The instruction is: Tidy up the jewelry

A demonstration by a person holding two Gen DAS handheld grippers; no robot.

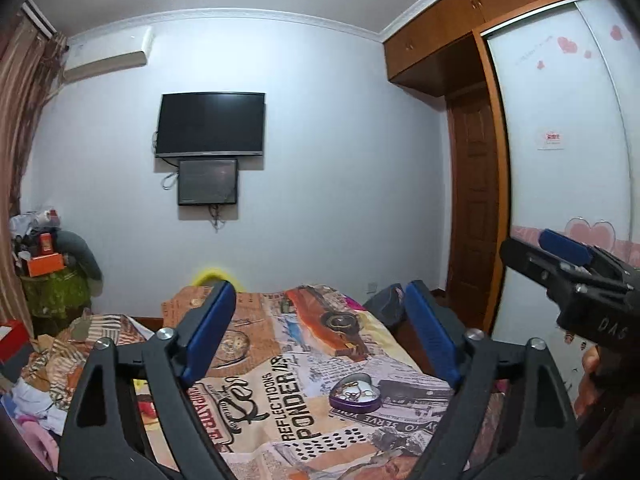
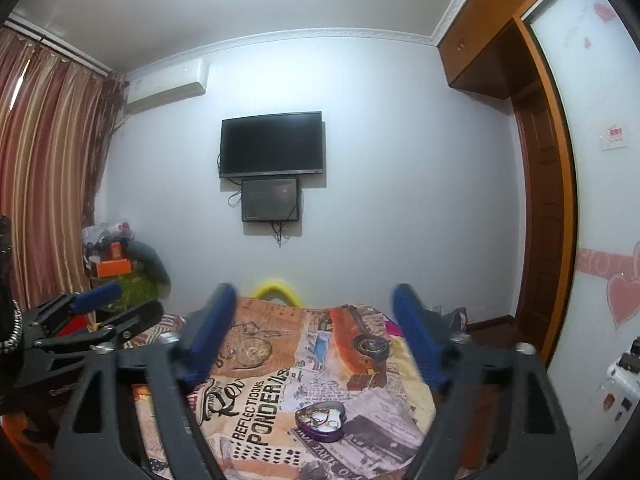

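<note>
Now your left gripper (image 1: 320,332) and right gripper (image 2: 316,332) both gape wide and empty, raised above the heart-shaped tin (image 1: 355,393) on the bedspread (image 1: 256,412).

Ahead of the tongs we note a pale wall (image 1: 320,160) carrying a dark television (image 1: 211,125) over a smaller screen (image 1: 208,182). Air conditioner (image 1: 108,56) upper left, striped curtains (image 2: 48,160) left, wooden wardrobe (image 1: 460,32) right, patterned bedspread (image 1: 280,360) below.

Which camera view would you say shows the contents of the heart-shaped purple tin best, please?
The left wrist view: the purple tin lies open toward the camera, its pale lining and jewelry pieces visible. In the right wrist view the tin appears lower-angled, its contents bunched and harder to separate.
</note>
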